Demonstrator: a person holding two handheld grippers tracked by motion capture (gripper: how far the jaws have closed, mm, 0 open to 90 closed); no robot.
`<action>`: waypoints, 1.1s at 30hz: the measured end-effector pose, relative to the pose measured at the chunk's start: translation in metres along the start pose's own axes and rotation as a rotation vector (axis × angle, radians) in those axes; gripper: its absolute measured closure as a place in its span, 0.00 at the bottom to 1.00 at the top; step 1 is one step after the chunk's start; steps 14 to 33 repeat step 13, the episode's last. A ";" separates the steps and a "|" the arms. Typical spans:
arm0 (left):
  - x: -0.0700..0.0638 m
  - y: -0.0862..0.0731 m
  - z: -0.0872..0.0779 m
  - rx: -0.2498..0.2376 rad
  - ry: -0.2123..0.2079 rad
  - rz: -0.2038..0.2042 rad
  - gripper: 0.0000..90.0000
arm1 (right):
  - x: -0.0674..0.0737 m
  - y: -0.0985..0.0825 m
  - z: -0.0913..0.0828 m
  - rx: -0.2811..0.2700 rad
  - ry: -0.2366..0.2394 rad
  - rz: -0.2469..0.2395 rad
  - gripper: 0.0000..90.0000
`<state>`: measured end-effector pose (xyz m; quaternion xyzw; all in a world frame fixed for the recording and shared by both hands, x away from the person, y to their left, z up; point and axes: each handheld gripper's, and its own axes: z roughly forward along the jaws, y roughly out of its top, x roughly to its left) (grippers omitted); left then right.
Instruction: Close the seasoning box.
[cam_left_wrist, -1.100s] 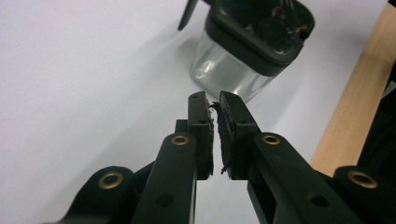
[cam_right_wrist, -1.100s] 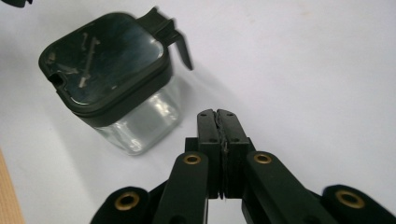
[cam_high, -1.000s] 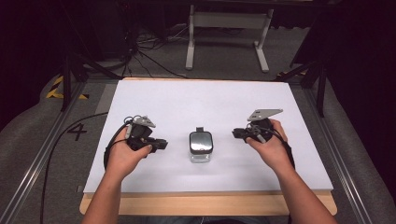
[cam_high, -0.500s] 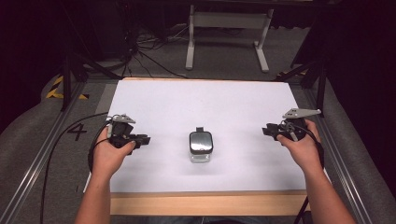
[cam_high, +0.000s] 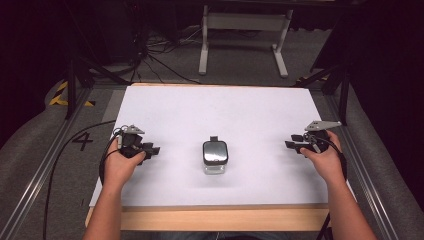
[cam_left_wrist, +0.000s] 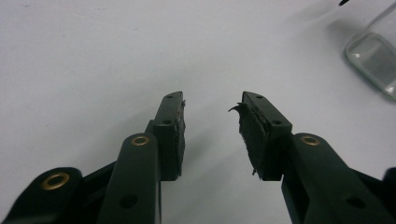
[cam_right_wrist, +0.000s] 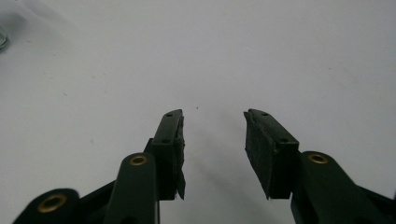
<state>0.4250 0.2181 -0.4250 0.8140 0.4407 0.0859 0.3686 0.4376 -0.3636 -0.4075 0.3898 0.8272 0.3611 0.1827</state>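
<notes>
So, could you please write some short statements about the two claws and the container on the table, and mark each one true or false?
1. The left claw is open and holds nothing. True.
2. The right claw is shut on the glass container. False: it is open and well apart from the container.
3. The container stands between the two claws on the white table top. True.
4. The container has no lid. False: a dark lid covers it.
5. The left hand touches the container. False: bare table lies between them.
</notes>
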 end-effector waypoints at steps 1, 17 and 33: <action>0.002 -0.003 0.005 -0.003 0.000 -0.009 0.68 | -0.001 -0.003 0.004 0.007 0.011 0.013 0.63; 0.005 -0.006 0.011 0.019 0.013 -0.004 0.60 | 0.000 -0.015 0.021 0.062 -0.006 0.057 0.59; 0.005 -0.006 0.011 0.019 0.013 -0.004 0.60 | 0.000 -0.015 0.021 0.062 -0.006 0.057 0.59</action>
